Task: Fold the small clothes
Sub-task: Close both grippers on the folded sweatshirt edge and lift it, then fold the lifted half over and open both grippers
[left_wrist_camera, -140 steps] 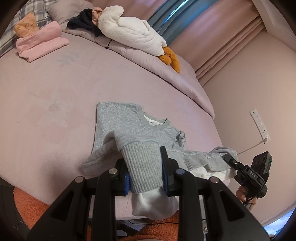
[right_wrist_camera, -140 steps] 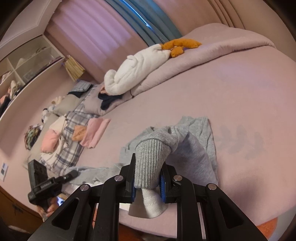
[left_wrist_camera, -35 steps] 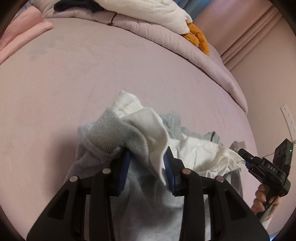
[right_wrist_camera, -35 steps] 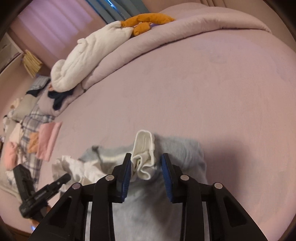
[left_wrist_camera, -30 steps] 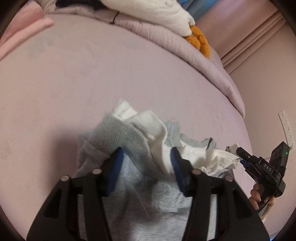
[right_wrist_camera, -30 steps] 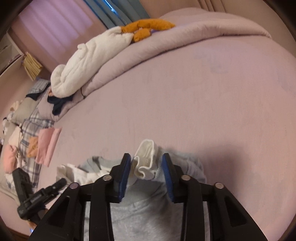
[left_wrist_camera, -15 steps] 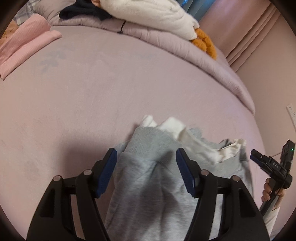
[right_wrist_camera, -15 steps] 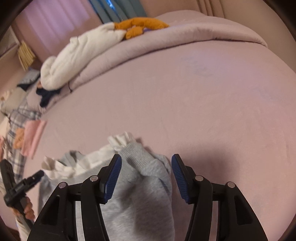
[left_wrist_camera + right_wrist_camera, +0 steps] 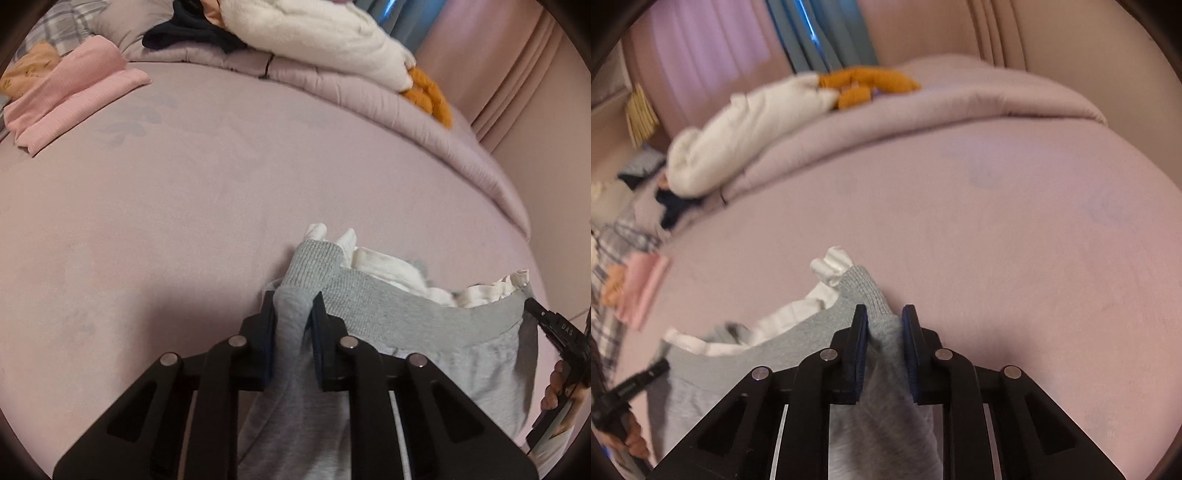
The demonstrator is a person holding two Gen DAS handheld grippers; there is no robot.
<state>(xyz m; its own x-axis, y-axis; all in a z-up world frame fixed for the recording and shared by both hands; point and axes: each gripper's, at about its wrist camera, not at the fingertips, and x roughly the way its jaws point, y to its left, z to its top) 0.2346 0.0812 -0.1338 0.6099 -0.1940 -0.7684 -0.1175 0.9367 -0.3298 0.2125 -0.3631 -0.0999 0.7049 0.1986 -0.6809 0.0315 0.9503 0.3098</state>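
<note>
A: How far along is the folding looking?

B: Partway, I'd judge. The grey sweatshirt (image 9: 424, 332) is lying on the bed (image 9: 221, 192) near its front edge, bunched rather than flat, with its white lining (image 9: 384, 267) showing along the far side. No neat rectangle yet, so the fold in hand and the squaring up are still to come.

A: Anything already finished?

B: A folded pink garment (image 9: 70, 92) is sitting well apart at the far left of the bed, next to an orange piece (image 9: 31, 66). Those are reading as done. A white plush toy (image 9: 314, 40) and dark clothing (image 9: 192, 33) are lying along the rolled quilt at the back.

A: And the grippers?

B: The left gripper (image 9: 293, 321) is pinching narrow on the sweatshirt's left sleeve, just behind the ribbed cuff (image 9: 314, 264). The right gripper (image 9: 884, 326) is clamping the other sleeve the same way, grey fabric squeezed between its blue pads, its cuff (image 9: 864, 286) poking out ahead.

A: Their pose?

B: Both are angling down toward the bed, side by side at the sweatshirt's two ends. In the left view the person's hand (image 9: 557, 387) is showing on the right gripper's handle.
</note>
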